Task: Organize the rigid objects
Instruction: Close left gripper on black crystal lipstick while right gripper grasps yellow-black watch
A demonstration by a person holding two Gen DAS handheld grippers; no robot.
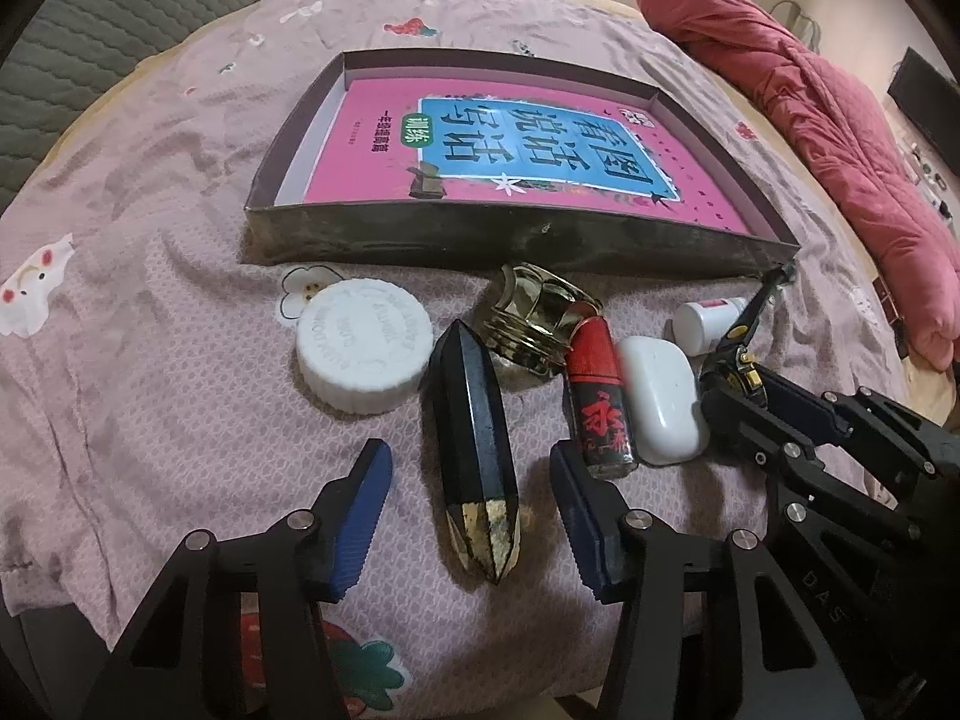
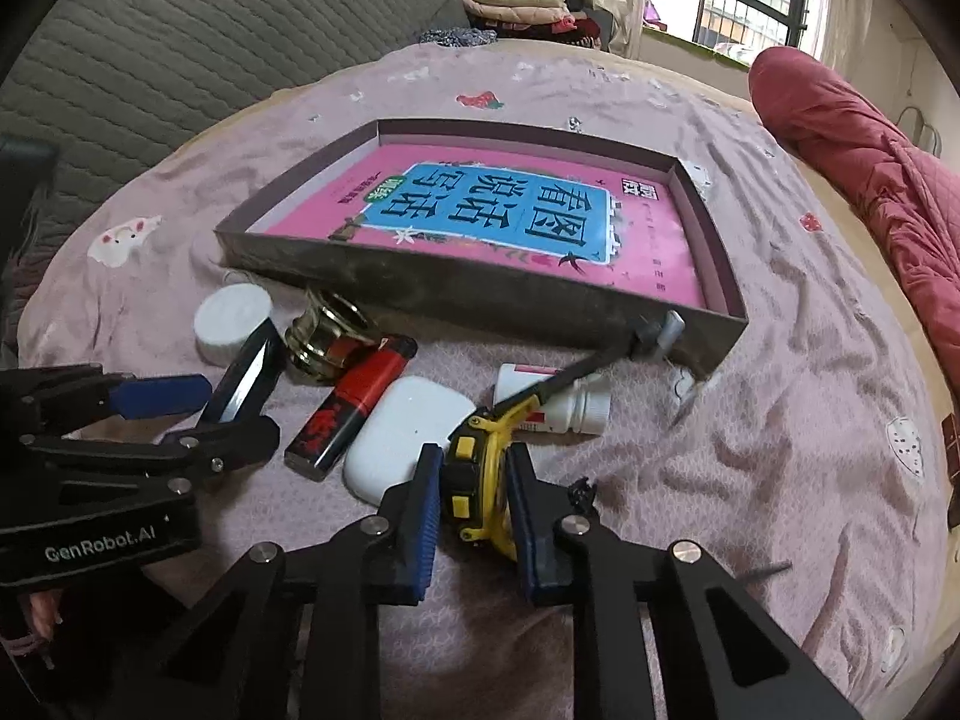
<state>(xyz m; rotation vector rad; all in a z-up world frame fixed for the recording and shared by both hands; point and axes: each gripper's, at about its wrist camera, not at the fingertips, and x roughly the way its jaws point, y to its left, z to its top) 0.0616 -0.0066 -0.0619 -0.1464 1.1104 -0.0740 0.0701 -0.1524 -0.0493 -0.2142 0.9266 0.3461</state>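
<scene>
Right gripper [image 2: 474, 501] fingers clench a yellow-and-black watch [image 2: 477, 480]; left gripper [image 1: 471, 516] fingers straddle, untouching, a faceted black-and-gold crystal [image 1: 474, 450].

You see a bed [image 1: 150, 360] under soft matt lilac cloth with a fine waffle weave. The shallow box [image 1: 480, 237] looks like dull, scuffed cardboard; the pink book [image 1: 510, 144] in it has a glossy paper cover. The black faceted tube [image 1: 474, 450] is satin, its gold tip worn and flaky. The round white cap [image 1: 364, 351] is matt ribbed plastic, the gold piece [image 1: 534, 318] mirror-bright metal, the white case [image 1: 663, 399] smooth glossy plastic. Your jaws carry ridged blue pads [image 1: 363, 516]
</scene>
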